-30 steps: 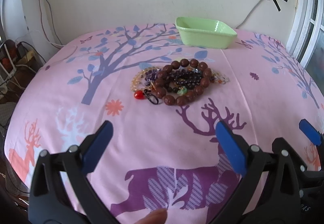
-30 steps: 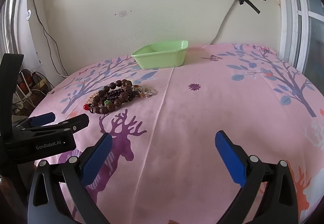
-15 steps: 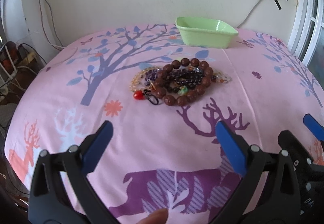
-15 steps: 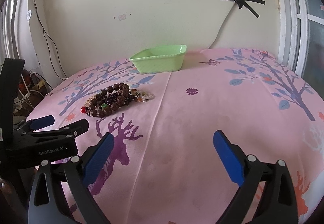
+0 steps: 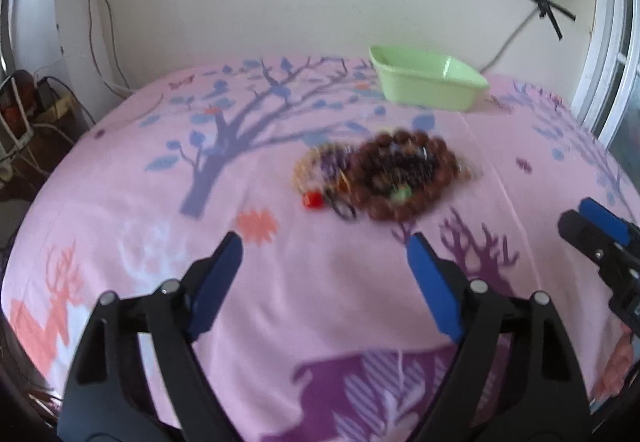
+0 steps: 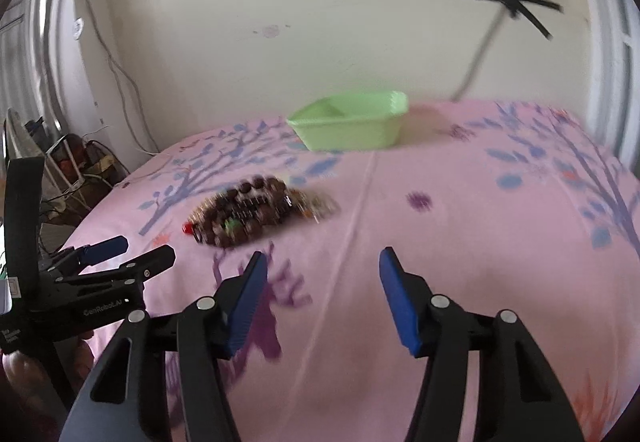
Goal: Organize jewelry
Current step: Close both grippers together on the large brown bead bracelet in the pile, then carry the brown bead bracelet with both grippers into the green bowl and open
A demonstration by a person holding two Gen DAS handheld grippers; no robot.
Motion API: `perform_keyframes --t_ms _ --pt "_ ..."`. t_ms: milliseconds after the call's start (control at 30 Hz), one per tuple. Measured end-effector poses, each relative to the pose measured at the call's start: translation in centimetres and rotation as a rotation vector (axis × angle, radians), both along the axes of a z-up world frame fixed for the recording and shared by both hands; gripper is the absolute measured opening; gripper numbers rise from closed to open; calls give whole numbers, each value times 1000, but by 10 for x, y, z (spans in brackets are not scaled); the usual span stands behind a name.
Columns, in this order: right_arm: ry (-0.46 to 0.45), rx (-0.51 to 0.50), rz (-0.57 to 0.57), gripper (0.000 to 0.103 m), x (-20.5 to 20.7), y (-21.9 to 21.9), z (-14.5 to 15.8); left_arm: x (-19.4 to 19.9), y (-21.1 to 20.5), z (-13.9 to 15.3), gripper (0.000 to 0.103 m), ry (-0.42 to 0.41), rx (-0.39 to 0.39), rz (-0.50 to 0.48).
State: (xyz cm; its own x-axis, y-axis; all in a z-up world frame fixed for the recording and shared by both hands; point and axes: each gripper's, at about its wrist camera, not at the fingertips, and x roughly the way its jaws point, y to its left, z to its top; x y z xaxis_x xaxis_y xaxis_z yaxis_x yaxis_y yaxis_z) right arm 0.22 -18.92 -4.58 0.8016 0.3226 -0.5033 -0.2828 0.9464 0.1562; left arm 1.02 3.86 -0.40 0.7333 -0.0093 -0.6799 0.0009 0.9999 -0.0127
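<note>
A pink cotton cloth [image 5: 280,302] covers the table, printed with blue-leaved trees on grey-purple trunks, purple deer filled with white stripes and leaf shapes, a coral-orange flower, pale white deer and an orange deer at its left edge. On it lies a blurred heap of beaded jewelry [image 5: 384,178]: large reddish-brown wooden beads ringing darker, almost black ones, with a green bead, a bright red bead at the left, purple beads and yellowish-gold strands. Behind stands a plain light-green rectangular plastic dish [image 5: 428,84]. The wall is cream, crossed by strips of black tape [image 6: 516,4]. The left gripper [image 5: 324,254] and right gripper [image 6: 320,270] are black with blue pads.
</note>
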Motion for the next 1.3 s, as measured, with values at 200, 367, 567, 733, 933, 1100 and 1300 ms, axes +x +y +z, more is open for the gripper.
perform_keyframes --t_ms 200,367,567,733,933,1100,1300 --pt "15 -78 117 25 55 34 12 47 11 4 65 33 -36 -40" --pt "85 -94 170 16 92 52 5 72 -3 1 45 47 -4 -168" --pt "120 -100 200 4 105 57 -1 97 -25 -2 34 57 89 -286" --pt "155 -113 213 1 115 60 -10 111 -29 -13 31 117 106 -318" --pt "156 -91 233 0 119 60 -7 116 -28 -11 15 146 72 -341" --pt "98 -39 234 0 118 48 22 118 -27 21 15 111 -4 -370" --pt "16 -7 210 0 132 31 65 145 -30 69 15 29 -137 -382"
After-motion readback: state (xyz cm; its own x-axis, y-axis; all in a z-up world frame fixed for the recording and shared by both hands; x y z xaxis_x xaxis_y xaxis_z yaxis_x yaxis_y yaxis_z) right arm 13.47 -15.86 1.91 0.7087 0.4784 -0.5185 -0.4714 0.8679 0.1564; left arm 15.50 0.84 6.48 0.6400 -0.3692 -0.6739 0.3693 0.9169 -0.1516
